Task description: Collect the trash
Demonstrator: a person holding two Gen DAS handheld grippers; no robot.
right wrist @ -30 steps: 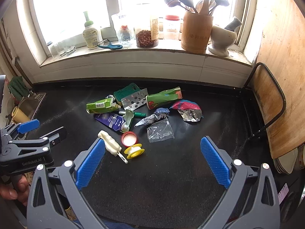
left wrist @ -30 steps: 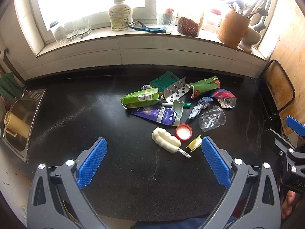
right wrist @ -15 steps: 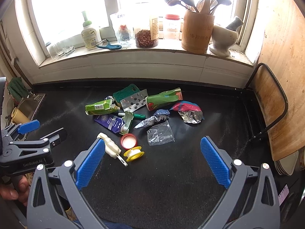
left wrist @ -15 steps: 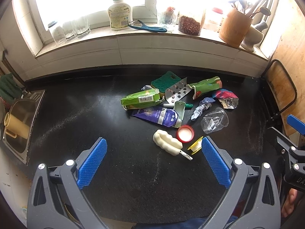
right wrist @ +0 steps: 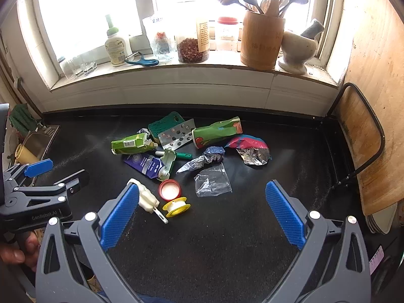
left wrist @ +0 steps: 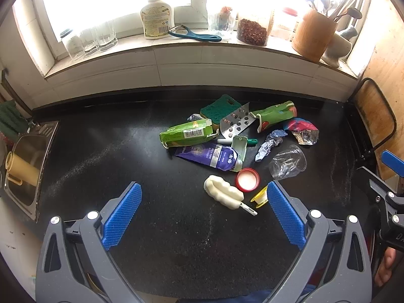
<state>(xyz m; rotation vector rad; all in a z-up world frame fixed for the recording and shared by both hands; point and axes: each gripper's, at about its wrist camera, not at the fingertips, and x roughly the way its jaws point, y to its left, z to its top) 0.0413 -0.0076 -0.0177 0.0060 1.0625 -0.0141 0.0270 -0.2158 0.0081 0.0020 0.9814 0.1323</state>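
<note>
Both held above the near edge of the black desk (left wrist: 106, 151), short of the trash. Left hand-held gripper (left wrist: 203, 217) with blue pads spread wide apart, nothing between them; right hand-held gripper (right wrist: 200, 217) likewise wide apart and empty. Trash heaped mid-desk, toward the window wall: green carton (left wrist: 186, 135) with a barcode lying flat, touching a purple pouch (left wrist: 209, 154) just in front; green sponge (left wrist: 219, 109) behind, partly under a silver blister pack (left wrist: 236, 124); crushed green paper cup (left wrist: 276, 116) on its side to the right of that; red-and-blue foil wrapper (left wrist: 301, 131) farther right; crumpled blue-grey wrapper (left wrist: 269, 145) and a flattened clear plastic cup (left wrist: 287, 162) in front. Nearest the grippers: white lumpy handle (left wrist: 223, 193), red lid (left wrist: 248, 179) just beside it, yellow tape spool (right wrist: 176, 206) close by, partly hidden behind the left gripper's right pad in the left wrist view. Steel sink (left wrist: 22, 169) at the far left with a yellow cup inside. Windowsill above carrying a bottle (left wrist: 157, 17), a peeler (left wrist: 194, 34), jars, and a wooden utensil holder (right wrist: 262, 40).
</note>
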